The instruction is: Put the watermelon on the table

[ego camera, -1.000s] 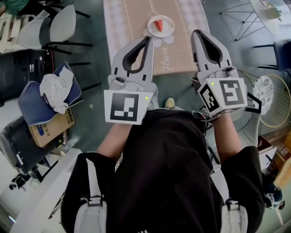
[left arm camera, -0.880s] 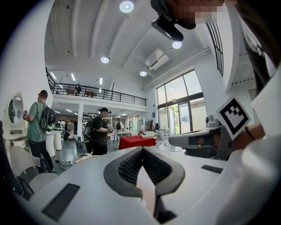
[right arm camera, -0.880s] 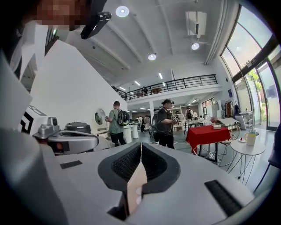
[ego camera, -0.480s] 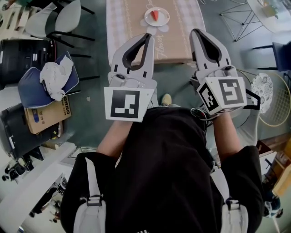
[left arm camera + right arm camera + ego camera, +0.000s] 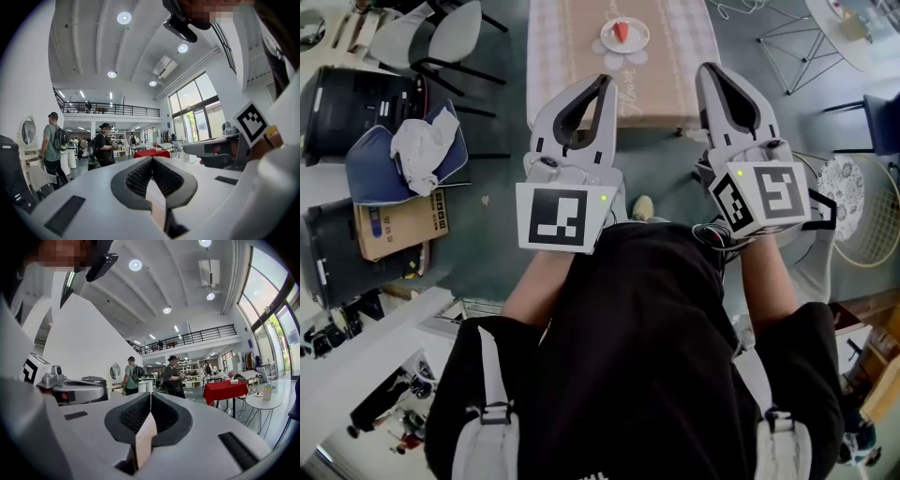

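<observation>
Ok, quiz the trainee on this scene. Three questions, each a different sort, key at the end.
1. True or false: the watermelon slice lies on a plate on the table.
2. The left tool is: A) open, B) shut and empty, C) shut on the watermelon slice.
3. Fill in: the white cloth lies on a ___ cushion.

Key: 1 true; 2 B; 3 blue.
</observation>
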The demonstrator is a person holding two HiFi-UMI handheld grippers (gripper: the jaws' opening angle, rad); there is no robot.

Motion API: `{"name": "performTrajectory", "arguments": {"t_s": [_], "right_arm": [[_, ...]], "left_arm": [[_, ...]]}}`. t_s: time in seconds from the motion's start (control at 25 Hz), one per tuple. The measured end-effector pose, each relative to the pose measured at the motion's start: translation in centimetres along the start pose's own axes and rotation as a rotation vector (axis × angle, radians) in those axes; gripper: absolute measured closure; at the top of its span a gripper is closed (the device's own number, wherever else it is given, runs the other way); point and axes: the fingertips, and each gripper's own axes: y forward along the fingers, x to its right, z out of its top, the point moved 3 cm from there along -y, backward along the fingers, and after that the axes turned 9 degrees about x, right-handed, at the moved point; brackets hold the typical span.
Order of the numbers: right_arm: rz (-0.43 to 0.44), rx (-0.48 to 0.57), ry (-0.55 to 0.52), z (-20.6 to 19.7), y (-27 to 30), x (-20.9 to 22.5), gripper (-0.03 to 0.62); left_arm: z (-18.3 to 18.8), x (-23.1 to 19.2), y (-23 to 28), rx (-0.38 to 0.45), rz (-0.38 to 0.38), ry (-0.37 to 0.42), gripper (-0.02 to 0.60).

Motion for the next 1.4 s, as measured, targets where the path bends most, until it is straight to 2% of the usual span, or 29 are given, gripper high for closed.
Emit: {"name": "performTrajectory", "arguments": {"t_s": [0.4,1.0,1.4], "right_arm": [[0.0,0.003,-0.006,0.2,-1.4,-0.5,0.574],[-0.032,-0.048,-0.004,-0.5,-1.7,-2.7,0.574],[-0.03,-0.033,-0.012,0.1,-1.7,-2.6,0.574]], "left_arm": [[0.5,1.0,-1.4,0.004,-0.003,0.016,0.569],[0.5,-0.5,-3.1,-0.005,-0.021,0.02,0.569],[0.7,-0.5,-3.1,0.0,-0.023,0.019,0.569]]}}
